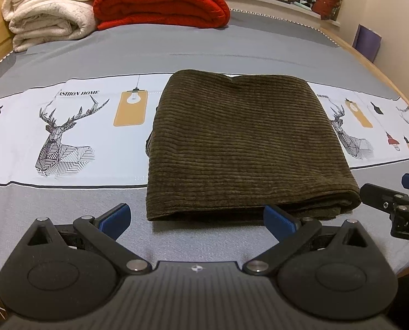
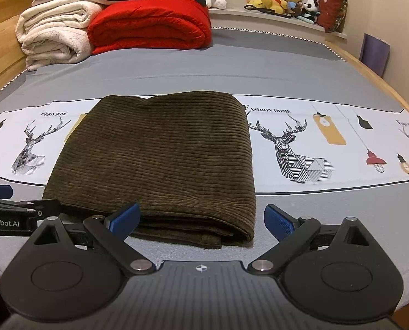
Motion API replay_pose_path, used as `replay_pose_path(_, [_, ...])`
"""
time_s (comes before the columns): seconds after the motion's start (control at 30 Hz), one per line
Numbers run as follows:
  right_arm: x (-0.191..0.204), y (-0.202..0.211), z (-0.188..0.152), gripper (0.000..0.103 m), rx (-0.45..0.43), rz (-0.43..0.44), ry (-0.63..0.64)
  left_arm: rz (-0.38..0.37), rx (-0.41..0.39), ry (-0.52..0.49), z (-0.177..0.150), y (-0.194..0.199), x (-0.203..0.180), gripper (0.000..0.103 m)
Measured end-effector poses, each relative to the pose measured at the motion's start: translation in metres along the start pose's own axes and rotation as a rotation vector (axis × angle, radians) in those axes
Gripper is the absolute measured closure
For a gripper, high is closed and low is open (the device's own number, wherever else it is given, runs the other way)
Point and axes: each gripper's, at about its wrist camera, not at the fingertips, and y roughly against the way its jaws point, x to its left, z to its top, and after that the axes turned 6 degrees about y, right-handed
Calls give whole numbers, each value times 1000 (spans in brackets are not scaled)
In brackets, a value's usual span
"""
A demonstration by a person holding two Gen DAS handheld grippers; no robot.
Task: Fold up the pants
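Both tools hang just short of the folded pants' near edge, the left tool (image 1: 197, 218) and the right tool (image 2: 201, 218) each with blue pads spread wide and holding nothing. Those dark olive corduroy pants (image 1: 245, 143) lie folded into a thick rectangle on the bed (image 1: 204, 46), across its deer-printed band, with a red blanket (image 1: 160, 0) and cream blanket (image 1: 50, 8) stacked well beyond.

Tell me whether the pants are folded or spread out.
Folded: the brown corduroy pants lie as a compact rectangle, stacked layers showing at the near edge.
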Motion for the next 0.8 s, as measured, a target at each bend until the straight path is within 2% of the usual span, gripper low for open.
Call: replay_pose_path(0.8, [2,-2,1,6,6,2,-1,-10,3,-9,-1,-2,-4,0])
